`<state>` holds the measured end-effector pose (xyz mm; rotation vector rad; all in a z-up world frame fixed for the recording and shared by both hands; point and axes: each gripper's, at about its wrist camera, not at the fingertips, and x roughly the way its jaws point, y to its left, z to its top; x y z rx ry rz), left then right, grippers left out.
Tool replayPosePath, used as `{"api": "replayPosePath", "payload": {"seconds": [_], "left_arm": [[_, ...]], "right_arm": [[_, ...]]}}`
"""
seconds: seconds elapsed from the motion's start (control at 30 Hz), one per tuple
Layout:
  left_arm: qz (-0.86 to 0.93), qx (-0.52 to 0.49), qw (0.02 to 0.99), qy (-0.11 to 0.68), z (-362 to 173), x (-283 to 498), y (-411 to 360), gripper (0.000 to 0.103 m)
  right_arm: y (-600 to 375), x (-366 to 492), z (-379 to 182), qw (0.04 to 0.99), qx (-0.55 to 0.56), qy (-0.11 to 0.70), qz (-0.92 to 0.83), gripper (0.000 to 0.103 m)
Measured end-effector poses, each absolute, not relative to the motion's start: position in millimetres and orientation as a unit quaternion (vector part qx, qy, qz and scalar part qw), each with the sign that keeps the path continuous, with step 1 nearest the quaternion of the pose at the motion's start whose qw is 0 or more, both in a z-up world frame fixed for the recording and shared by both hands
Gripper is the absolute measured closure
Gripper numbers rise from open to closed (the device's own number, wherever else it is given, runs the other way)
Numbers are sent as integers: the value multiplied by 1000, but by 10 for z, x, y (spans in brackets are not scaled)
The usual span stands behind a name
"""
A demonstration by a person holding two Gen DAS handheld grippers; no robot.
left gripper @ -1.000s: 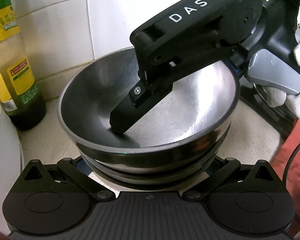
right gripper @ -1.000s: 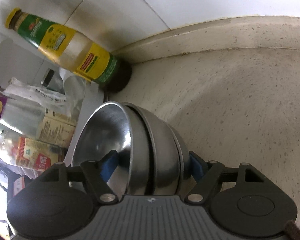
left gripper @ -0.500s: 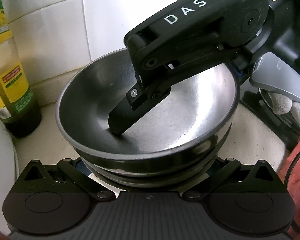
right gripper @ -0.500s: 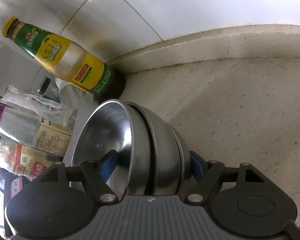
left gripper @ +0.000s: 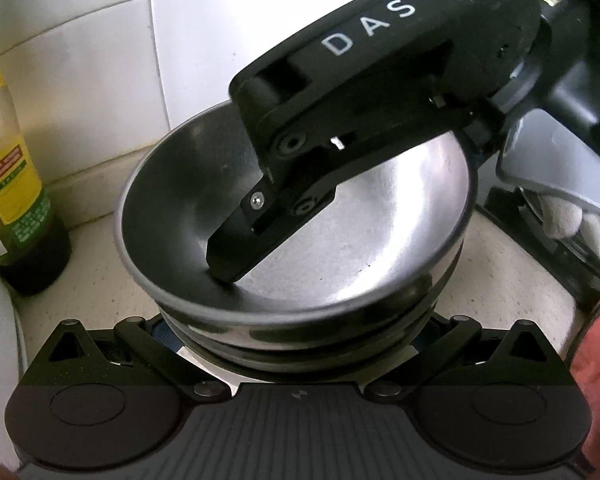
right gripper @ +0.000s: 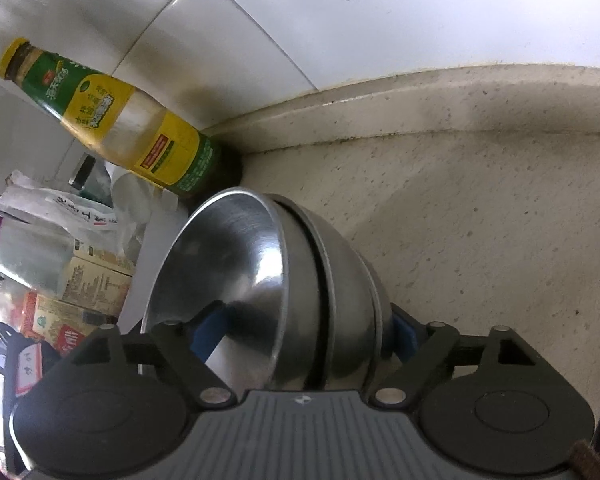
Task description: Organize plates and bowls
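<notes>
Straddling a nested stack of steel bowls [right gripper: 300, 288], the right gripper [right gripper: 300, 334] has one blue-padded finger [right gripper: 206, 334] inside the top bowl and the other against the outer wall of the stack. Its jaws are opening, with the stack's wall between them; whether the pads press on the metal at this moment cannot be told for certain.

In the left wrist view the same stack [left gripper: 360, 240] sits on the speckled surface [left gripper: 512, 272], near the tiled wall [left gripper: 100, 60]. The right gripper's black finger [left gripper: 244, 248] reaches down into the top bowl from the upper right, tip at the bowl's floor. A hand in a white glove [left gripper: 572, 220] holds that gripper's grey handle at the right edge.

The left gripper [left gripper: 296, 344] frames the near side of the stack at its base. Its fingertips are hidden behind the bowls, so its state cannot be told.

A sauce bottle [right gripper: 112, 120] with a green and yellow label stands to the left of the stack, against the wall. Boxes and plastic bags [right gripper: 72, 280] lie further left.
</notes>
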<state>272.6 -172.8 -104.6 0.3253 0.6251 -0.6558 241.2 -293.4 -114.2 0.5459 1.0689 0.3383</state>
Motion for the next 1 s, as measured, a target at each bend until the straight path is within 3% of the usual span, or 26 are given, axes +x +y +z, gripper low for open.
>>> {"api": "replayPosePath", "payload": {"seconds": [0.5, 1.0], "left_arm": [[-298, 173, 899, 271, -1031, 2506, -1788, 0], [-278, 177, 916, 228, -736, 2053, -1659, 0]], "right_arm": [[-2982, 2291, -935, 823, 250, 486, 153, 25], [-2953, 2015, -343, 845, 237, 451, 159, 25]]}}
